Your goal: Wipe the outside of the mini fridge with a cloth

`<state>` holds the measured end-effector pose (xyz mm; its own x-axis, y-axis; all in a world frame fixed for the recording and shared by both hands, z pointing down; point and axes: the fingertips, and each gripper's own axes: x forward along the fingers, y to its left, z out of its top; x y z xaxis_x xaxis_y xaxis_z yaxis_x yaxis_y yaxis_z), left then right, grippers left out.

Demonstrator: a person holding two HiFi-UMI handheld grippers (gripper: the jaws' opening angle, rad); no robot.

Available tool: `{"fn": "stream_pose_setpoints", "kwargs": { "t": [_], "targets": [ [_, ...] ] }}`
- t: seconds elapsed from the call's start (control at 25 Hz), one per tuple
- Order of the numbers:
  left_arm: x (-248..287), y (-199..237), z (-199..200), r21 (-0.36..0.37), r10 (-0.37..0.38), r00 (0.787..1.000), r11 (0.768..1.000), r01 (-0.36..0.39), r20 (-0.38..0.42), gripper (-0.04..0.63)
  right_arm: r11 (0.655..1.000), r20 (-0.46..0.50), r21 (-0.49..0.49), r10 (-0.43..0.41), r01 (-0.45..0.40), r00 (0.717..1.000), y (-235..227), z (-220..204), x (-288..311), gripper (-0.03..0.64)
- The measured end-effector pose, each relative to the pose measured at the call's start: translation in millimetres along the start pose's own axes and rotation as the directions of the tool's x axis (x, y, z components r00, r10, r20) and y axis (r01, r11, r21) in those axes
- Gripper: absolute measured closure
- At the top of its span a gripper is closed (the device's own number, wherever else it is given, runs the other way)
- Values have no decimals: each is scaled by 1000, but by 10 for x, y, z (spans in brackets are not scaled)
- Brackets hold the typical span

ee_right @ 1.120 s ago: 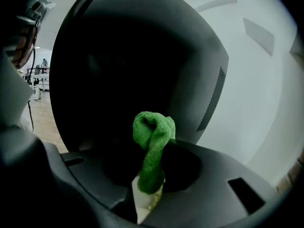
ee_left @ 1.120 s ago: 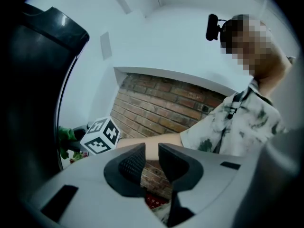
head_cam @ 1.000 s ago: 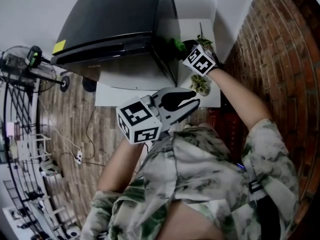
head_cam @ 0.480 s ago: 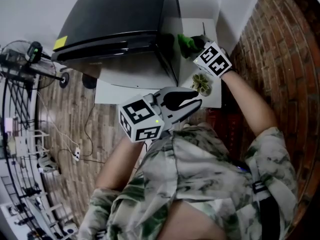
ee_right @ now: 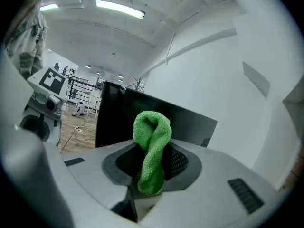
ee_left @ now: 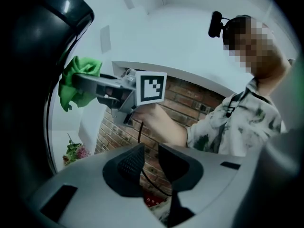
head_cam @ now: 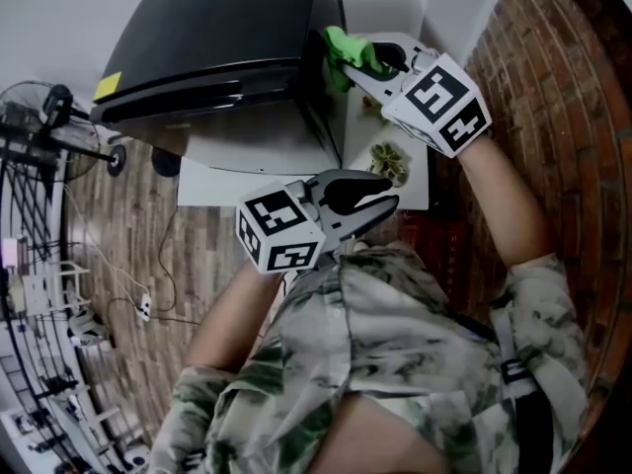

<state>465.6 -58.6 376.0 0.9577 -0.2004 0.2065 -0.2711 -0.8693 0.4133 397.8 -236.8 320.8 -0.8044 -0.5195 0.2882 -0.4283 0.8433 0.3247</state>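
Note:
The black mini fridge stands on a low white stand, seen from above in the head view. My right gripper is shut on a green cloth, which is pressed to the upper edge of the fridge's right side. The right gripper view shows the cloth folded between the jaws of that gripper, with the dark fridge just behind it. My left gripper hangs back near my chest, shut on nothing. Its own view looks past the left gripper to the cloth and the fridge.
A white stand carries the fridge. A small flowering plant sits on it beside the fridge. A brick wall runs along the right. A fan and cables lie on the wooden floor at left.
My right gripper has carried the green cloth upward along the fridge's right side, from low beside the plant to the top edge. The left gripper has stayed almost still.

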Motion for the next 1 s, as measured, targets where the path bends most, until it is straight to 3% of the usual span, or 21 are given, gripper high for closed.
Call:
{"fn": "stream_pose_setpoints", "kwargs": {
  "t": [0.16, 0.36, 0.76, 1.0],
  "targets": [
    [-9, 5, -27, -3, 2, 1000, 1000, -2, -2, 506, 999, 10, -9, 32, -32, 999, 110, 117, 7, 502],
    [-70, 28, -43, -10, 12, 1000, 1000, -12, 5, 506, 998, -25, 22, 52, -51, 998, 217, -143, 127, 503],
    [-105, 66, -126, -8, 19, 1000, 1000, -19, -18, 506, 985, -128, 127, 129, -113, 983, 688, -1046, 403, 503],
    [-123, 116, -130, -27, 26, 1000, 999, -26, -4, 506, 983, -169, 141, 142, -118, 975, 857, -1590, 574, 503]
  ]
}}
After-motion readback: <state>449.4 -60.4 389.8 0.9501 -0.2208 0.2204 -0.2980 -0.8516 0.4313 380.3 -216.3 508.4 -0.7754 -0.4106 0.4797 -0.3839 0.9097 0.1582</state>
